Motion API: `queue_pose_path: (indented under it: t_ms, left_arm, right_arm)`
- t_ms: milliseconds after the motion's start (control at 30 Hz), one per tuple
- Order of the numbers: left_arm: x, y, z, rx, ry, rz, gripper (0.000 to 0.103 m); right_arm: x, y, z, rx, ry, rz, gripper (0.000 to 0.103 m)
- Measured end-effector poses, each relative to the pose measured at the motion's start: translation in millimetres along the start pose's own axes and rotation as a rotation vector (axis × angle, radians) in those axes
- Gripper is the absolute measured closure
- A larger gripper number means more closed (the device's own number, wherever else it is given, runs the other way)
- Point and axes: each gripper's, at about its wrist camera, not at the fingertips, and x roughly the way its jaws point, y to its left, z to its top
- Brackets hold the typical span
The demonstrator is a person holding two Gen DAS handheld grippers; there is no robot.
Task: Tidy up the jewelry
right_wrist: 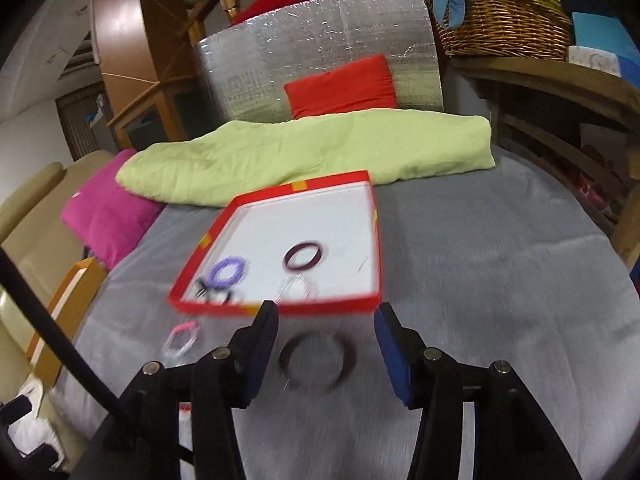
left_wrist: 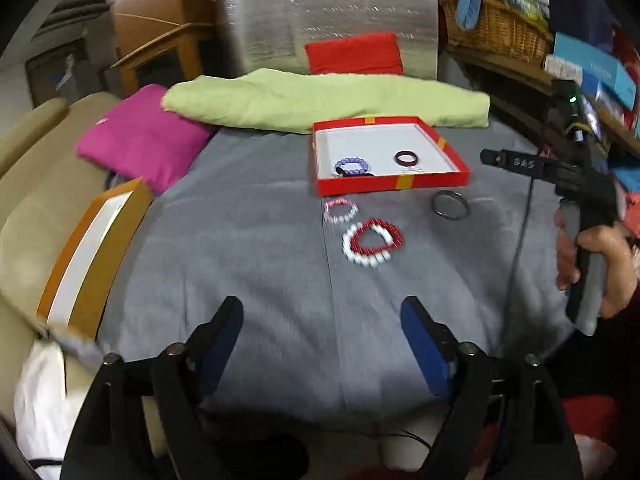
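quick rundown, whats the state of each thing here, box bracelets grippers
red box: open, lidless
purple bracelet: in box
dark bangle: in box
pink bracelet: outside, on cloth
red bracelet: outside, overlapping white bracelet
grey bangle: outside
left gripper: open, empty
right gripper: open above the grey bangle

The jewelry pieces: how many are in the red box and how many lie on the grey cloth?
In the red box: 4
On the grey cloth: 4
Total: 8
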Motion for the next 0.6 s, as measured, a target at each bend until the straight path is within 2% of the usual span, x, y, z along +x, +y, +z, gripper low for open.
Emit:
queue_pose_path:
  t_ms: [167, 267, 367, 467, 600]
  left_arm:
    - [-55.7, -28.9, -57.6, 0.048, -0.032, -0.002, 0.016]
    - [-89.7, -54.8, -76.6, 0.196, -0.128, 0.012, 0.015]
    - [-110.6, -59.4, -82.7, 0.230, -0.200, -0.027, 0.015]
    - [-114.5, -61.7, -86.0, 0.267, -0.195, -0.071, 0.015]
    - [-106.2, -57.4, -91.1, 0.258, -0.129, -0.110, 0.015]
  right_arm:
    - [-57.4, 19.6, -22.8, -0.091, -0.016, -0.016, 0.049]
    - [-78.3, 30.9, -29.2, -0.121, -0.025, -0.014, 0.049]
    - [-93.0, 42.5, -29.3, -0.136, -0.034, 0.005, 0.049]
    - [-104.6, 53.2, -27.4, -0.155, -0.054, 0.025, 0.049]
    - [-112.5, 56.3, -24.6, -0.164, -0.079, 0.030, 0.049]
